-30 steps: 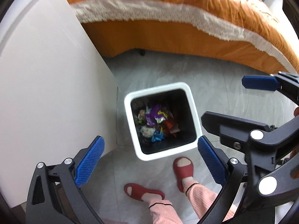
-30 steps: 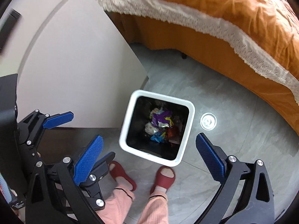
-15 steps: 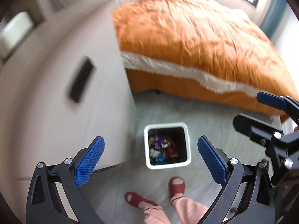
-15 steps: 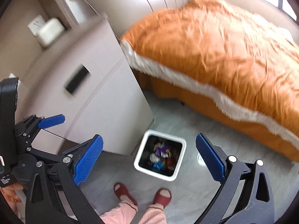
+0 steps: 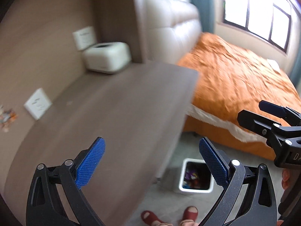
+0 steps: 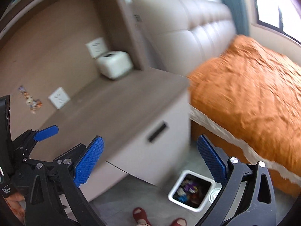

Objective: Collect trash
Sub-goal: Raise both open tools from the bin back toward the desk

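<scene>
A white square trash bin (image 5: 195, 188) stands on the grey floor beside the nightstand, with several coloured wrappers inside (image 5: 191, 177). It also shows in the right wrist view (image 6: 174, 193). My left gripper (image 5: 150, 162) is open and empty, held high above the nightstand top. My right gripper (image 6: 150, 160) is open and empty, also high above the nightstand edge. A small heap of coloured wrappers (image 6: 31, 101) lies at the far left of the nightstand top; it also shows in the left wrist view (image 5: 6, 117).
The brown nightstand top (image 5: 112, 113) carries a white box (image 5: 107, 57). White wall plates (image 6: 59, 98) sit on the back panel. An orange bed (image 5: 235, 81) lies to the right. The person's red slippers (image 5: 190, 213) stand by the bin.
Both grippers have risen and tilted up from over the bin. The bin has shrunk to the bottom of both views and the nightstand top and headboard have come into sight.
</scene>
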The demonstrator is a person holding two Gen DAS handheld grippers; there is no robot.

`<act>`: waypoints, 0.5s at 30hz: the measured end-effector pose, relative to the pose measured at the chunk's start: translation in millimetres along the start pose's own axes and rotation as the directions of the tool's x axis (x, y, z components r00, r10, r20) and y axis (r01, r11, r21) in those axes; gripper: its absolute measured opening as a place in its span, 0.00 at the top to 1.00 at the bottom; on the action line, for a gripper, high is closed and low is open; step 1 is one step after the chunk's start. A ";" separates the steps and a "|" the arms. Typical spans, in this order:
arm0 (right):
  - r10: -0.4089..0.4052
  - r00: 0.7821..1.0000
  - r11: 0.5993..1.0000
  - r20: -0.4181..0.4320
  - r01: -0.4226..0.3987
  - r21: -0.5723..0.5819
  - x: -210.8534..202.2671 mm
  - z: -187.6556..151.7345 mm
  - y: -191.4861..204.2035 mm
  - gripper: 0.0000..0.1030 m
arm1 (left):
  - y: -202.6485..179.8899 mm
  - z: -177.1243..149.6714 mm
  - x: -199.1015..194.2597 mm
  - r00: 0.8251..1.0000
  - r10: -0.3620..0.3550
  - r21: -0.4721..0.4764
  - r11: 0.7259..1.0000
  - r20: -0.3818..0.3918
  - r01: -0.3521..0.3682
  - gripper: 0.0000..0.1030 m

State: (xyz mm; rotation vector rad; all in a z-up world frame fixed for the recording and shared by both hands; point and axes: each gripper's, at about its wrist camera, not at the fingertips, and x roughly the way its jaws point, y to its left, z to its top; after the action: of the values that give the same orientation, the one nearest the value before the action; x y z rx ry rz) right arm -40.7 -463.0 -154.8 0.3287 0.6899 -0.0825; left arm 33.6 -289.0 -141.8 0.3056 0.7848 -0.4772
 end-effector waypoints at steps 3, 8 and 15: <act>0.043 0.999 0.997 0.024 -0.041 -0.065 3.2 16.1 39.6 0.04 | 40.8 1.4 -19.3 0.998 0.062 -0.088 0.994 0.014 -0.060 0.05; 0.138 0.990 0.979 0.031 -0.132 -0.156 11.2 34.1 104.2 0.04 | 106.6 -2.7 -49.7 0.988 0.150 -0.197 0.970 0.043 -0.139 0.05; 0.229 0.973 0.931 0.027 -0.211 -0.298 19.6 43.2 187.8 0.04 | 167.8 -15.5 -85.3 0.947 0.309 -0.271 0.922 0.083 -0.277 0.05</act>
State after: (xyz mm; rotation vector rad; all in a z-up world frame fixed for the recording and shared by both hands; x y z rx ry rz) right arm 35.2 -298.8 -85.4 0.1145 0.5902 0.2224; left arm 59.0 -114.2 -75.0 0.1460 0.6556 -0.1068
